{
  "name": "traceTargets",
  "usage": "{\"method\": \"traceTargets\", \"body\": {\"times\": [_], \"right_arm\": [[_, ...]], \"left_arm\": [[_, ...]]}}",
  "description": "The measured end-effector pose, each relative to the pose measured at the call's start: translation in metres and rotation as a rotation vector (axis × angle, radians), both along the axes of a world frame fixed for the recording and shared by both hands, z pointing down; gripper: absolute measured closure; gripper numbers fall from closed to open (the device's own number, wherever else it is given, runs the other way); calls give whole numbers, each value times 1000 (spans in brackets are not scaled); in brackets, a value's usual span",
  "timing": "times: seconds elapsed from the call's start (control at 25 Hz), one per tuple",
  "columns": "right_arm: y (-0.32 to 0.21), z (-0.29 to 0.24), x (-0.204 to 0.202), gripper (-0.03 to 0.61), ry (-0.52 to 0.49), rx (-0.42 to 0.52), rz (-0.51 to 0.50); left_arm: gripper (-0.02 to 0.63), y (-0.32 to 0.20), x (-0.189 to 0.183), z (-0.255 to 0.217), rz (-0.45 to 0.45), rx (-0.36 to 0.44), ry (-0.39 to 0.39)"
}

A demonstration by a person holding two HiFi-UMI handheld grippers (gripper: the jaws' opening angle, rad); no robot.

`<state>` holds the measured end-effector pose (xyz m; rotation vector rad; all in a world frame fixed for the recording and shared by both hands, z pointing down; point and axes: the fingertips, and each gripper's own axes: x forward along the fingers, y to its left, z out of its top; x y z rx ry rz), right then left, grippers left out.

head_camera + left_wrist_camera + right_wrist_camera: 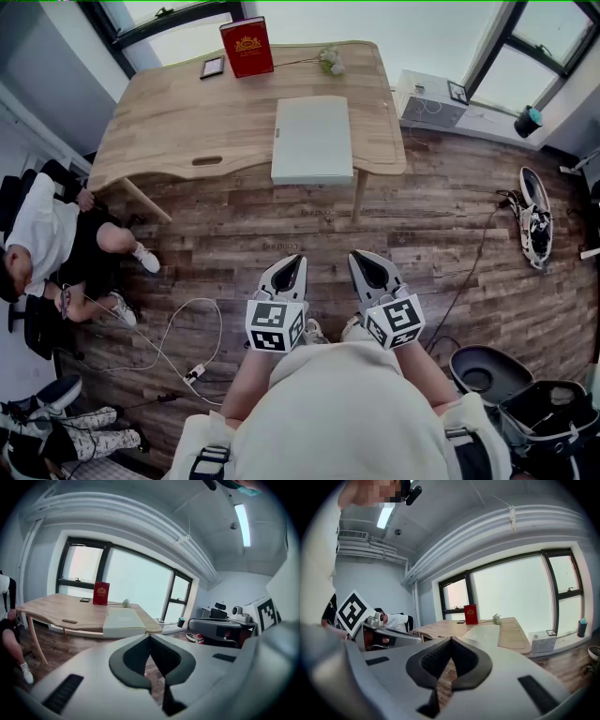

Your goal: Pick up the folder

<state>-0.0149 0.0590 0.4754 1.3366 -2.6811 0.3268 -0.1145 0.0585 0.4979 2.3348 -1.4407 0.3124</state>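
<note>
The folder (312, 139) is a flat pale grey-green rectangle lying on the wooden desk (187, 122), its near edge at the desk's front edge. It also shows in the left gripper view as the folder (122, 620) and in the right gripper view as the folder (485, 632). My left gripper (292, 261) and right gripper (360, 257) hang side by side over the floor, well short of the desk, close to my body. Both point toward the desk with jaws shut and nothing between them, seen again as left gripper (150, 637) and right gripper (451, 641).
A red book (247, 47) stands at the desk's far edge, with a small dark phone (213, 67) and a white flower (330, 60) beside it. A seated person (47, 244) is at the left. Cables (178, 347), a shoe (534, 216) and bags (525, 394) lie on the wood floor.
</note>
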Motion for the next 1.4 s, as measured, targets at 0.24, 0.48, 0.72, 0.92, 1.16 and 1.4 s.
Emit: {"method": "traceTargets", "body": {"times": [0.24,0.48,0.72,0.92,1.16,1.4], "right_arm": [[30,-9,8,560,7,6,19],[44,-10,16,560,0,13,55],[45,-12,11,560,-19,22,61],[46,-16,1,560,-39,34,59],[43,-12,-15,560,-45,21,60],[45,-9,-30,560,-37,14,61]], "left_arm": [[594,29,-3,-9,-41,7,30],[594,36,-5,-14,-41,25,35],[594,34,-9,-17,-34,32,38],[594,36,-15,-18,-23,32,35],[594,35,-28,-11,-12,17,37],[594,35,-43,-5,-12,3,42]]}}
